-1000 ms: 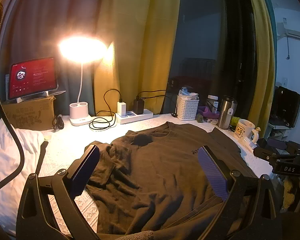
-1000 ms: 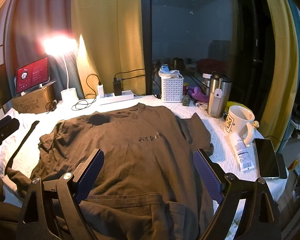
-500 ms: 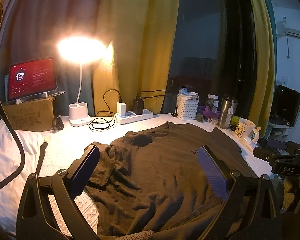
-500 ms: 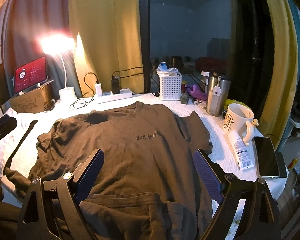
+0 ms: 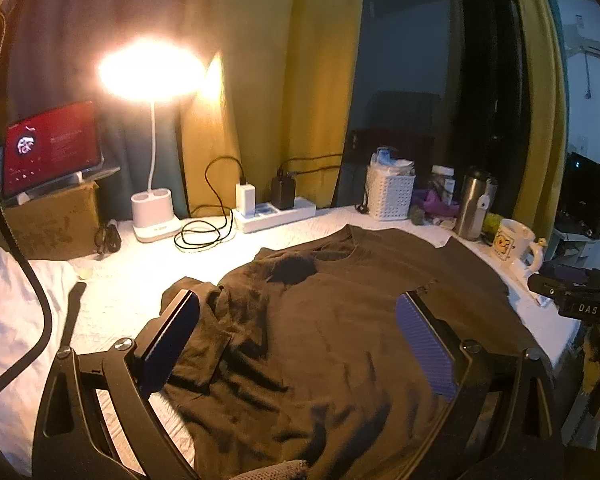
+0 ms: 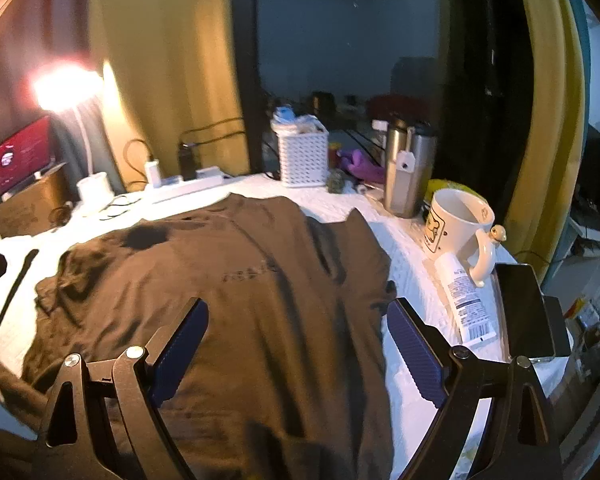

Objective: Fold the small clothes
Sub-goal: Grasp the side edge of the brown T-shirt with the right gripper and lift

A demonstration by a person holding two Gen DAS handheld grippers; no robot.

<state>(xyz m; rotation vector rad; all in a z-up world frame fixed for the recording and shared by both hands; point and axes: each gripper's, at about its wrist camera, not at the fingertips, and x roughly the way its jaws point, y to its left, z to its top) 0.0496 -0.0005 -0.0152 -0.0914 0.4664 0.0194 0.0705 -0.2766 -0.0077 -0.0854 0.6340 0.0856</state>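
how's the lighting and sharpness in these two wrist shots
Left wrist view: the desk lamp blows out into glare, and the brown T-shirt stays dim. Right wrist view: softer, slightly smeared, and the mug is still readable. Both bend straight edges, fisheye-style.

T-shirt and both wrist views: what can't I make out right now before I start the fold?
- T-shirt bottom hem: cut off by the lower edge in the left wrist view and behind the open left gripper.
- Chest print: too blurred to read in the right wrist view.
- Shirt's near edge: dark and motion-blurred behind the open right gripper.
- Tablet screen text: too small.
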